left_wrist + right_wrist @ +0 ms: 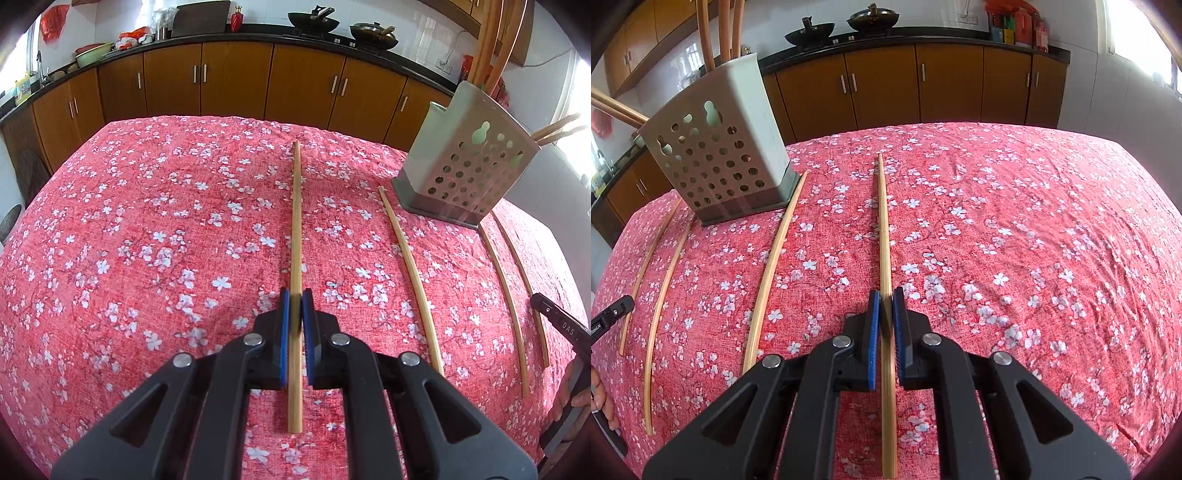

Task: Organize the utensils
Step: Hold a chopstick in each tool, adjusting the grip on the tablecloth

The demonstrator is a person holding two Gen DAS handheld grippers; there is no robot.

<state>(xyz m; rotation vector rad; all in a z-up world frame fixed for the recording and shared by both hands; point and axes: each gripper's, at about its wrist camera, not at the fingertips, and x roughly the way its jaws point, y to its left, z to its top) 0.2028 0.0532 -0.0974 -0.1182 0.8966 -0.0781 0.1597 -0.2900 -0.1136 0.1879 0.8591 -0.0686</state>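
- L hand-held gripper [295, 301]: jaws nearly closed, blue pads [283, 332] pinching a chopstick [296, 229] about a third of the way up from its near end; stick runs straight ahead from the jaws over the bench [147, 229], and its near end sticks out behind the pads.
- R hand-held gripper [885, 301]: same state, jaws nearly closed, pads [873, 332] clamped on a second chopstick [884, 229]; this one also points straight ahead, near end trailing back under the gripper body.
- Bench: covered w/ red floral cloth; both held sticks sit low over it, contact w/ cloth cannot be told.
- Holder [469, 173]: grey perforated box, ahead-right of L gripper, ahead-left of R gripper; tilted in both fisheye views. Several sticks [726, 29] stand in it, tips up.
- Loose sticks, L view: one [410, 273] just right of L gripper, two more [506, 310] farther right, running from the holder's base toward the camera.
- Same three in R view: left of R gripper, nearest one [775, 266] w/ far tip beside the holder's base.
- Far right of L view: other gripper's black body [565, 328] + part of a hand [572, 402].
- Bkgd: brown cabinets [236, 77], woks [314, 20] on the counter.
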